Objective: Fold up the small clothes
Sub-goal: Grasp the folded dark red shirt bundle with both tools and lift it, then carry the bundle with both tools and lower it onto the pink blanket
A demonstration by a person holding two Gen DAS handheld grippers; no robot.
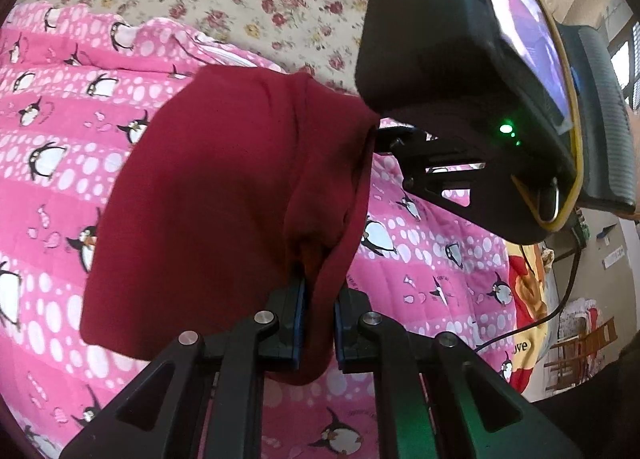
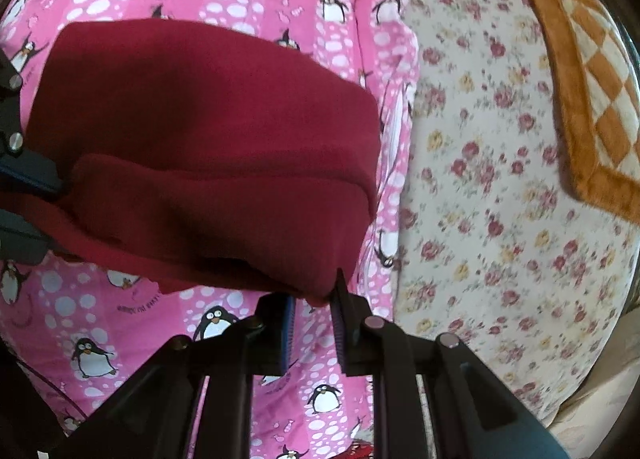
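Two claws, the left claw [image 1: 318,323] and the right claw [image 2: 314,323], each pinch one end of the dark red cloth [image 1: 224,195], which hangs stretched between them above the pink penguin blanket [image 1: 56,147].

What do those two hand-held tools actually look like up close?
Both are black, with angular linkage arms joined by round silver pins. The left gripper and right gripper have flat fingers lined with blue pads. The right tool's body shows a green light and a trailing black cable.

Dark red garment [image 1: 224,195], folded double, hanging lifted above pink penguin blanket [image 1: 60,131].
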